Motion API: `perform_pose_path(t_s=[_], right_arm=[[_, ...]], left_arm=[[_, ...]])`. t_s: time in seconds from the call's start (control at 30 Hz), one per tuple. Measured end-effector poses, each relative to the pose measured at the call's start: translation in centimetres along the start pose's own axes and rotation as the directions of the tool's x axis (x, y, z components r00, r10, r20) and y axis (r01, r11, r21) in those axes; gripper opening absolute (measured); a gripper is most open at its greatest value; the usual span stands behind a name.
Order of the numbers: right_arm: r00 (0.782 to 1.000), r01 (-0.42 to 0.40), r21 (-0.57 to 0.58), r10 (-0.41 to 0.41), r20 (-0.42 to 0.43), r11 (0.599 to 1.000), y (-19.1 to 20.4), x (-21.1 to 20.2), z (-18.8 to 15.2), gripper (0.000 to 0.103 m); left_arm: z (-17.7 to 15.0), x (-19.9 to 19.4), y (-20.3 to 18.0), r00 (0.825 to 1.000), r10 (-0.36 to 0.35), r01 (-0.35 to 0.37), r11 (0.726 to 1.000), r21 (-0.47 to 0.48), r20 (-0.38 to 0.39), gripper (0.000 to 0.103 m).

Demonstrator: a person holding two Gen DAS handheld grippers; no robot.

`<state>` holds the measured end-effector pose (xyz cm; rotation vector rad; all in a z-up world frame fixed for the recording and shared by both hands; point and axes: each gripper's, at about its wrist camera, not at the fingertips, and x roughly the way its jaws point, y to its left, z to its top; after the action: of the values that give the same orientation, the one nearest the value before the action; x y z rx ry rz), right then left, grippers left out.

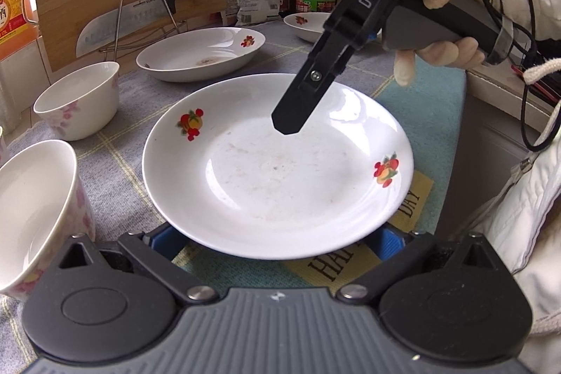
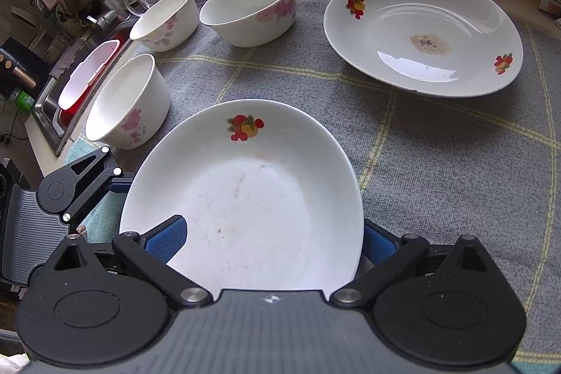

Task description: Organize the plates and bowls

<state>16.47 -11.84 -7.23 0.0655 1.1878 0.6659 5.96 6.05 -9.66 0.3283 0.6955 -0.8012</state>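
Plate (image 1: 277,170): round, no long axis; lying face up on the table (image 1: 115,160), its near rim sitting between the left gripper (image 1: 277,242) fingers, which are standing apart. Right gripper (image 2: 271,240): fingers apart either side of the same plate's edge. Second plate (image 2: 424,34) lying beyond; three bowls (image 2: 249,7) standing left. Rack (image 1: 140,13) with knife (image 1: 140,16) standing behind.

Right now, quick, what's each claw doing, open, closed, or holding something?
Left claw: open, fingers either side of the near plate, under its rim; no grip visible.
Right claw: one finger over that plate, one beside it; cannot tell if clamped.
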Motion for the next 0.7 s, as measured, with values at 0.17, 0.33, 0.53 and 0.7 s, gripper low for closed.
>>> perform_pose_path(t_s=[0.17, 0.33, 0.53, 0.7], right_arm=[[0.999, -0.050, -0.004, 0.050, -0.014, 0.999, -0.2, 0.0, 0.4, 0.103], [0.995, -0.094, 0.021, 0.094, -0.036, 0.995, -0.8, 0.1, 0.9, 0.103], [0.987, -0.140, 0.086, 0.146, -0.066, 0.986, -1.7, 0.3, 1.7, 0.103], [0.982, -0.157, 0.121, 0.168, -0.091, 0.980, -2.0, 0.5, 2.2, 0.103]], left_arm=[[-0.1, 0.0, 0.1, 1.000, -0.005, 0.005, 1.000, 0.003, 0.008, 0.103], [-0.1, 0.0, 0.1, 1.000, -0.007, 0.007, 1.000, 0.006, 0.008, 0.103], [-0.1, 0.0, 0.1, 1.000, -0.008, 0.008, 1.000, 0.008, 0.004, 0.103], [0.0, 0.0, 0.1, 1.000, -0.010, 0.010, 1.000, 0.012, 0.000, 0.103]])
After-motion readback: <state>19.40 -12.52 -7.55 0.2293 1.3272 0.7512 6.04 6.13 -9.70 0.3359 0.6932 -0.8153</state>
